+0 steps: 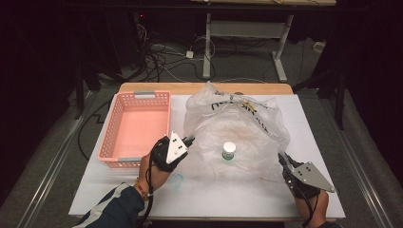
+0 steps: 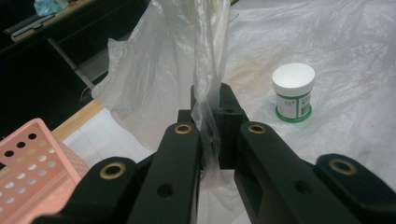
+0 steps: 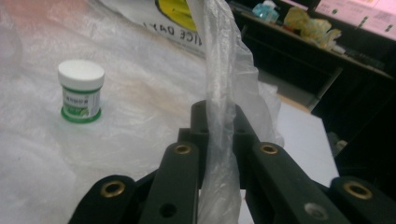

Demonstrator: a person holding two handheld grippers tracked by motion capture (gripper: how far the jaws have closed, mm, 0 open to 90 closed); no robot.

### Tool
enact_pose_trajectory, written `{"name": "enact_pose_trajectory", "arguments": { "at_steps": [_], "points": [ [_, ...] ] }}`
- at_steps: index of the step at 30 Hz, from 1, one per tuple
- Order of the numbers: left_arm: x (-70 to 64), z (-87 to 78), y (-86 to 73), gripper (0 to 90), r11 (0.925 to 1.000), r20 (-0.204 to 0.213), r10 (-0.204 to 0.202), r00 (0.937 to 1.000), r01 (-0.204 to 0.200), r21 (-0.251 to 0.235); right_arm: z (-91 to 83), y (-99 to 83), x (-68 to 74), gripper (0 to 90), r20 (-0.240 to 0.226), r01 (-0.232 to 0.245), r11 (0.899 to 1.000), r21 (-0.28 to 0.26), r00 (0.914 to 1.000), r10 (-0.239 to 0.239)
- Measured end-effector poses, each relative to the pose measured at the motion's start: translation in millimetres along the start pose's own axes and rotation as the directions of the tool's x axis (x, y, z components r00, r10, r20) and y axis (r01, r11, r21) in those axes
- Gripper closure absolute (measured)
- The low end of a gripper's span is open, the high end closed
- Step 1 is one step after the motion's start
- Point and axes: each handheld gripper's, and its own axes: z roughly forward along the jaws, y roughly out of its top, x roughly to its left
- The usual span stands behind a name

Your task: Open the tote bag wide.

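Note:
A clear plastic bag (image 1: 237,128) with black and yellow print lies spread on the white table (image 1: 199,194). A small white-capped jar with a green label (image 1: 228,151) stands upright on the bag's lower sheet, seen through the film. My left gripper (image 1: 190,140) is shut on the bag's left edge (image 2: 208,116); the jar (image 2: 293,92) is to its right. My right gripper (image 1: 280,156) is shut on the bag's right edge (image 3: 219,135), with the jar (image 3: 81,91) to its left.
An empty pink perforated basket (image 1: 138,126) sits at the table's left, close to my left hand. A faint bluish mark (image 1: 177,181) lies on the table near the front. Cables and a desk frame (image 1: 247,42) are on the floor beyond.

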Motion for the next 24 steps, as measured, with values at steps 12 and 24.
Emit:
{"name": "enact_pose_trajectory", "arguments": {
  "at_steps": [12,24],
  "points": [
    [7.7,-24.9,22.6,87.0,0.9944,-0.015,-0.034,0.9993,0.033,-0.101,-15.9,46.8,-4.6,89.4,0.025,0.047,0.988,-0.147,0.9987,-0.044],
    [24.1,-31.8,50.2,86.9,0.9869,-0.002,-0.089,0.996,0.088,-0.135,8.4,95.0,-23.7,89.4,-0.002,-0.036,0.988,-0.153,0.9994,0.036]
  ]
}}
